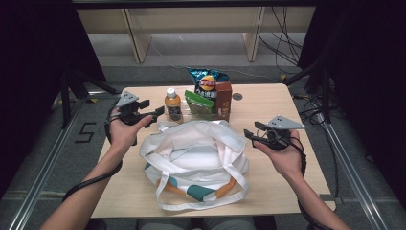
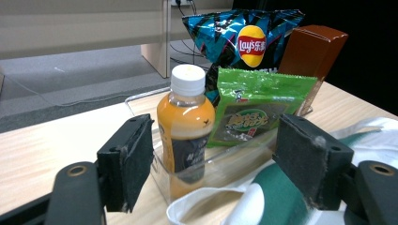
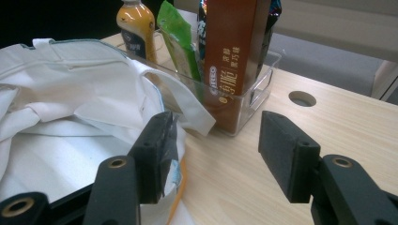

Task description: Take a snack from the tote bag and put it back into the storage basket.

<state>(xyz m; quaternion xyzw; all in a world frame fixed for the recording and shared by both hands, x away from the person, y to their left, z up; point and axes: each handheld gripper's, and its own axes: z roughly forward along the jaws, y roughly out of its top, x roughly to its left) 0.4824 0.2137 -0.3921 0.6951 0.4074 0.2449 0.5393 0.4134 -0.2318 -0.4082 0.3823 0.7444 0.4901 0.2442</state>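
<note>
- Starting close to me, the white bag (image 1: 194, 160) lies flat on the desk (image 1: 268, 187), its mouth facing the snacks and its long straps flopped over the near side. I think it sits there so things can go straight in.
- My left tool (image 1: 154, 114) is up by the bag's far left corner. Its jaws stand wide open and hold nothing. In the left gripper view they frame the orange drink bottle (image 2: 185, 126), so I judge the bottle is what I pick first.
- My right tool (image 1: 249, 135) waits at the bag's right side, jaws about half open, empty. One pad is just beside the bag's cloth rim; I cannot tell if it touches.
- Behind the bag stands a clear plastic bin (image 3: 256, 96). It keeps the bottle, the green packet (image 2: 260, 110), the brown box (image 3: 230, 61) and the blue chip bag (image 2: 244, 40) standing up in a row.
- The bottle is at the bin's left end, so my left tool has an open way in.
- The bin sits near the desk's far edge. Bare desk lies right of it, with a round hole (image 3: 302, 98).
</note>
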